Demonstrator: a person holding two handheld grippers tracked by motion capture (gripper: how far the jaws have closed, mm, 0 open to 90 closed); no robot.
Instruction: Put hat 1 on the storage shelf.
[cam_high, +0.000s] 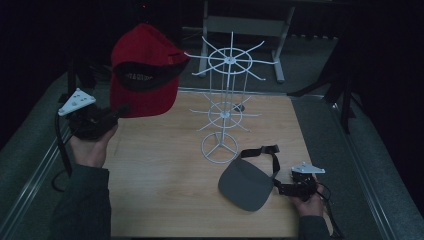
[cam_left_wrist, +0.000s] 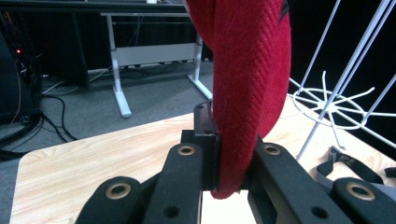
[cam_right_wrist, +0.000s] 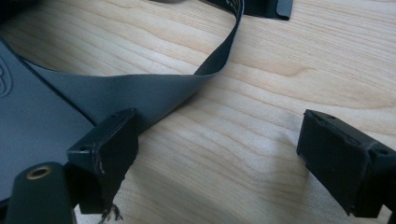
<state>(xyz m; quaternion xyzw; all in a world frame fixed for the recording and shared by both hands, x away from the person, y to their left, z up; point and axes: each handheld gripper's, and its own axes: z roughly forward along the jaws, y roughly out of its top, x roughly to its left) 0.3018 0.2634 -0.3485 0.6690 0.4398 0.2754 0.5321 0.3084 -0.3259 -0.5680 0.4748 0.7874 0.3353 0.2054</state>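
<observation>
Here, a wooden table (cam_high: 165, 200) carries a white wire rack (cam_high: 223, 100) at its middle. Raised above the table's left side, a red cap (cam_high: 145, 70) hangs by its brim edge, pinched between the left gripper's (cam_left_wrist: 229, 154) clamped jaws. A grey visor (cam_high: 247, 185) lies flat in front of the rack; the right gripper (cam_right_wrist: 215, 154) rests low just beside it, jaws spread wide.
</observation>
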